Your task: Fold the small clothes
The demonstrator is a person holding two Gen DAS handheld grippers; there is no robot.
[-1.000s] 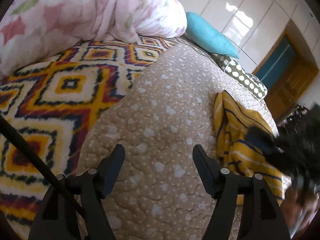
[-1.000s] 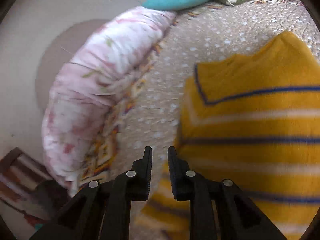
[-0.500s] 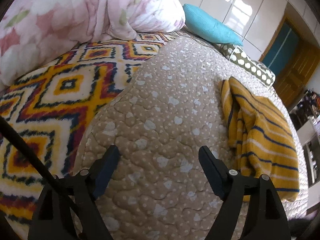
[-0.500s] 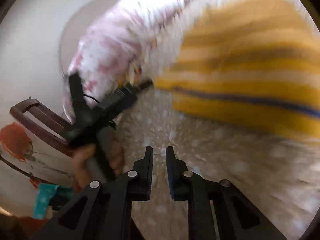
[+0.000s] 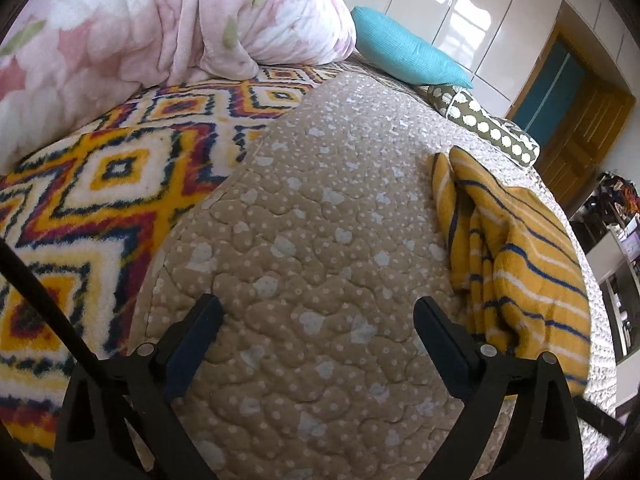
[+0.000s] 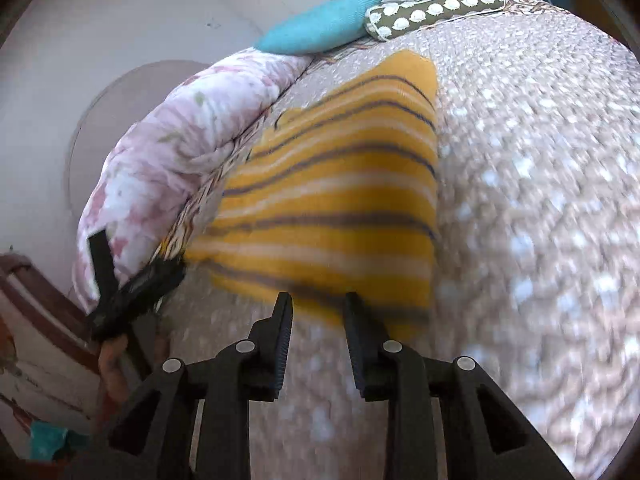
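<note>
We find the right gripper [image 6: 318, 308] parted and empty, where earlier it was clenched; the left gripper [image 5: 318, 316] stays spread wide, holding nothing. One striped yellow garment [image 5: 516, 256] lies bunched on the beige quilt [image 5: 320, 208], right of the left gripper. We count two cushions [image 5: 404, 58], one pink duvet [image 5: 160, 24].
</note>
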